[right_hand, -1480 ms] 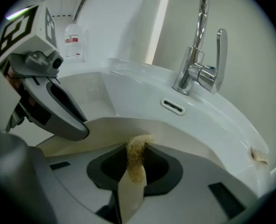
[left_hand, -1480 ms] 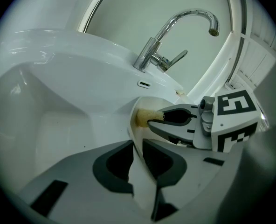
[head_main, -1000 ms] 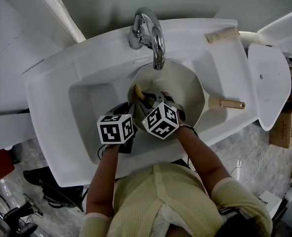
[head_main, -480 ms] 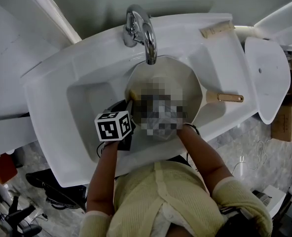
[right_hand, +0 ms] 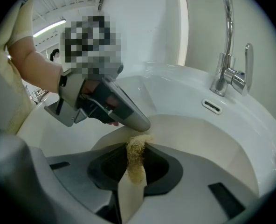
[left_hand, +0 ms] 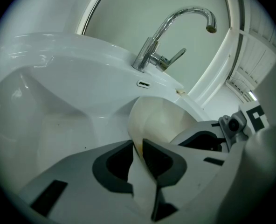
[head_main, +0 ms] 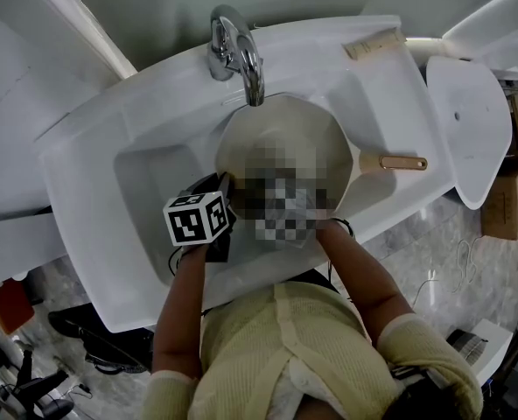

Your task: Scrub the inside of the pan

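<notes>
Measured against the faucet (head_main: 237, 46), the right claw (right_hand: 137, 152) is now sitting a little further toward the handle (head_main: 403, 162) side than a second ago, carrying the scrub pad (right_hand: 136, 164) with it; the left claw (left_hand: 138, 146) is keeping its earlier spot.

The pan (head_main: 290, 134) is lying in the sink (head_main: 145, 173), directly below the faucet spout; the left claw is clenching the pan rim on the side away from the faucet; the right claw is clenching the fibrous scrub pad, which is resting against the pan wall just beside the left claw.

Probable faults from this position:
- The two claws are working very close together; a stroke back toward the rim grip is likely to knock them together.
- The left claw is gripping only a thin, smooth rim; hard scrubbing pressure is likely to rock the pan or pull the rim free.
- The scrub pad is being pinched by a narrow strip; dragging it sideways is likely to work it out of the claw.

Surroundings: the faucet spout is overhanging the far pan wall and is limiting strokes there; a tan bar (head_main: 374, 44) is lying on the sink ledge beyond the faucet, toward the handle side; a white oval panel (head_main: 469, 121) and cardboard boxes (head_main: 513, 204) are standing well apart from the faucet, obstructing nothing.
</notes>
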Motion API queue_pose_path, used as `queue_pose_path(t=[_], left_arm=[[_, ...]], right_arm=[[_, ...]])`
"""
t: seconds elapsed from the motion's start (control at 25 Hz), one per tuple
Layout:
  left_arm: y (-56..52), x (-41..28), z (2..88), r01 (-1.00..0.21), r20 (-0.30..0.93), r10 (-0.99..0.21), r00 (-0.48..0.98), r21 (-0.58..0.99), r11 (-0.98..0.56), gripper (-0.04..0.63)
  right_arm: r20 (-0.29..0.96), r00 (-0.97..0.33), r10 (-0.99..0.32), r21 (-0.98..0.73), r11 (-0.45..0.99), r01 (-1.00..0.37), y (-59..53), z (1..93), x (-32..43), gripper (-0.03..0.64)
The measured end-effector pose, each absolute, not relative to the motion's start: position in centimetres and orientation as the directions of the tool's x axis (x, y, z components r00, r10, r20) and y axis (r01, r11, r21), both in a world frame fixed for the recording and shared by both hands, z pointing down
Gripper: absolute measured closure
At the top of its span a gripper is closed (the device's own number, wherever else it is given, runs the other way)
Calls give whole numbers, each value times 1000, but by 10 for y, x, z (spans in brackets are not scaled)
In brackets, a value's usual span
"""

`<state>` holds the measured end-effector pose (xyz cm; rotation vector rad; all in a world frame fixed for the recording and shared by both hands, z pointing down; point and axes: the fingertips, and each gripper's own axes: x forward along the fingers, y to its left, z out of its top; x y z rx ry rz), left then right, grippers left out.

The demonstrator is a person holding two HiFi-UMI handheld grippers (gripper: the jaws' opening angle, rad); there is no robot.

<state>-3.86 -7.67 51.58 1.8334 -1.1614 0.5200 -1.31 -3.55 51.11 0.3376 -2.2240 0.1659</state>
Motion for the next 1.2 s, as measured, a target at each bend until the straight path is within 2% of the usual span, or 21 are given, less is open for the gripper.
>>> queue_pose_path(t=[0.44,1.08,1.2], left_arm=[[-77,-39,516,-876,722,-507,471,450,-174,486],[-77,-38,516,-877,722,-506,471,447,-177,486],[-77,-38,516,-877,723,-506,470,446,-178,486]], right_arm=[[779,-623,-74,-90,969,-228,-12,506,-5,529],[808,-566,165,-205,979,-8,22,489,17,529],[812,-567,135,-184,983,-29,15,485,23,529]])
